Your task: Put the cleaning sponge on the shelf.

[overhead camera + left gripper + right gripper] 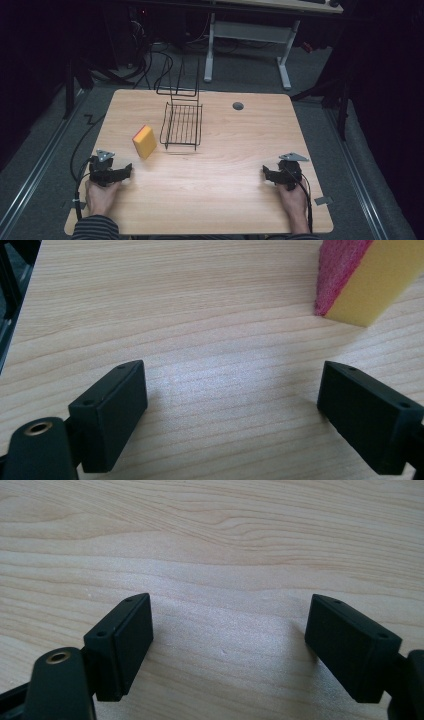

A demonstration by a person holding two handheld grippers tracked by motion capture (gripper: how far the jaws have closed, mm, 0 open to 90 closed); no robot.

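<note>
Resting low over the light wooden table (215, 190), the left gripper (232, 405) has its jaws spread wide with nothing between them. A yellow rectangular sponge with a red scouring face (367, 280) stands ahead and to its right, apart from it. The right gripper (227, 645) also sits wide, holding nothing. A black wire rack (182, 125) stands beyond the sponge.

The desk (210, 175) carries one yellow-and-red sponge (144, 141) near its left edge, one black wire rack (182, 124) toward its far edge, and two tools, the left tool (125, 172) and the right tool (266, 173), each with jaws apart.
</note>
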